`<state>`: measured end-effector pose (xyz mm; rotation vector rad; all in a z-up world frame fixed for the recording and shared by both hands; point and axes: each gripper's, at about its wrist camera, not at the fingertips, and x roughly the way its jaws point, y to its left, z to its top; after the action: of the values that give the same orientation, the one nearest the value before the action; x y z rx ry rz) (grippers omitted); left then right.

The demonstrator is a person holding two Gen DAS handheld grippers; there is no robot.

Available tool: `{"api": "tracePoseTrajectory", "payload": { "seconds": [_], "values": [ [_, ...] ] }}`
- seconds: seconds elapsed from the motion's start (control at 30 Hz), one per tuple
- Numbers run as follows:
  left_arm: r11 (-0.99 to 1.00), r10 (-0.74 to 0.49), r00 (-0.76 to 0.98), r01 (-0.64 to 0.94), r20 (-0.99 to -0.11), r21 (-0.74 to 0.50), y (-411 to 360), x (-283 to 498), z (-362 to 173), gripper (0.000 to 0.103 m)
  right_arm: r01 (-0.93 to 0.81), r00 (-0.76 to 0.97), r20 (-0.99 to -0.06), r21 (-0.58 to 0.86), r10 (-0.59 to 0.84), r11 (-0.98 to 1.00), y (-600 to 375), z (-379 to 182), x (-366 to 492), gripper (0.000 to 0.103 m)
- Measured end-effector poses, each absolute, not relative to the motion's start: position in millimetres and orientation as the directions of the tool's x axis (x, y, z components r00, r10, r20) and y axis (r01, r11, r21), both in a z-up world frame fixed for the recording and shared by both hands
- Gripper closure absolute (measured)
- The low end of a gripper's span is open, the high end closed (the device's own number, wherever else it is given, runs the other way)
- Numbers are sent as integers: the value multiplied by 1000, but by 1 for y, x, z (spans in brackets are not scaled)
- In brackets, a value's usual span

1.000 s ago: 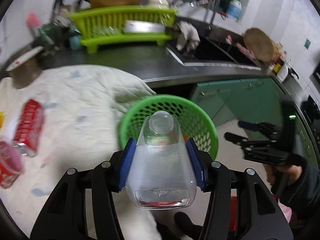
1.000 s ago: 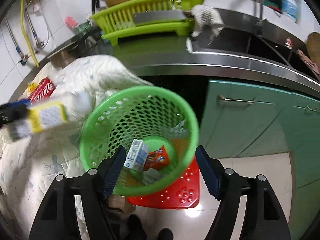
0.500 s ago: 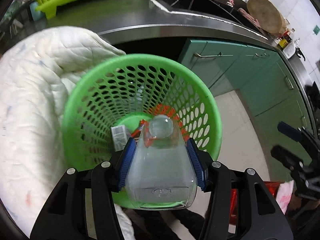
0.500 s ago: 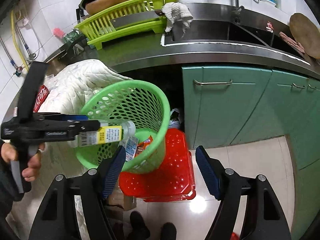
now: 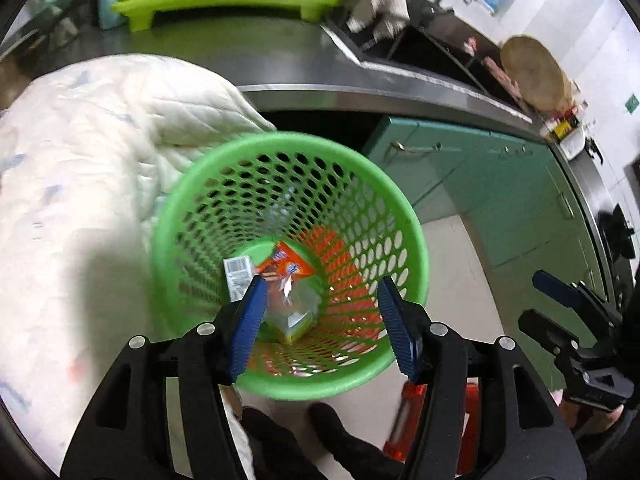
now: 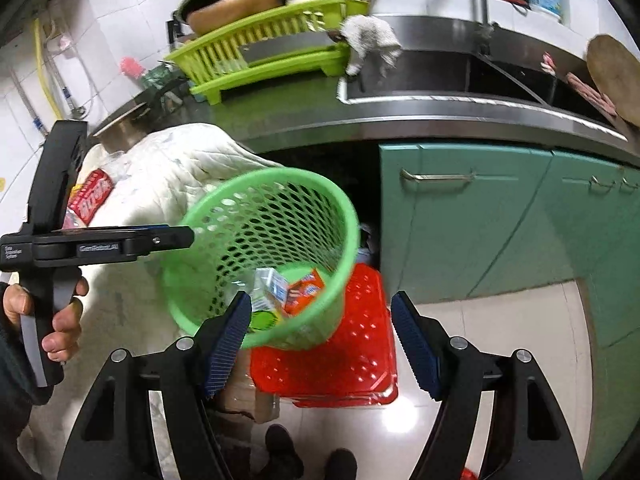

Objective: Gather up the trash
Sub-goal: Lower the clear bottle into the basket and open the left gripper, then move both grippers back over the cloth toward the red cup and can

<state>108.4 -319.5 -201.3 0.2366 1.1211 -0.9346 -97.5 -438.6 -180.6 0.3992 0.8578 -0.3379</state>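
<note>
A green perforated basket [image 5: 404, 216] stands beside the white quilted cloth [image 5: 80, 152]; it also shows in the right wrist view [image 6: 344, 216]. Inside lie a clear plastic bottle [image 5: 294, 312], a small white carton [image 5: 236, 276] and an orange wrapper [image 5: 286, 266]. My left gripper [image 5: 320, 320] is open and empty right above the basket's near rim; it also shows in the right wrist view [image 6: 188, 236]. My right gripper [image 6: 322, 332] is open and empty, back from the basket. A red can [image 6: 94, 196] lies on the cloth.
The basket sits on a red crate [image 6: 352, 356] on the tiled floor. Teal cabinet doors [image 6: 460, 220] stand to the right under a steel counter with a sink [image 6: 460, 72]. A lime dish rack [image 6: 260, 48] is on the counter behind the cloth.
My left gripper has opened over the basket and the clear bottle has dropped from it into the basket. The right gripper has drawn back a little.
</note>
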Motion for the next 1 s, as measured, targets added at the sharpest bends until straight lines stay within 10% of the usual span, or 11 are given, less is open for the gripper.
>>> {"api": "tracePoseTrajectory", "payload": {
  "seconds": [1.0],
  "values": [
    [897, -353, 545, 429, -761, -108, -35, 153, -120, 20, 8, 683, -713, 221, 156, 975, -304, -134, 39, 31]
  ]
}}
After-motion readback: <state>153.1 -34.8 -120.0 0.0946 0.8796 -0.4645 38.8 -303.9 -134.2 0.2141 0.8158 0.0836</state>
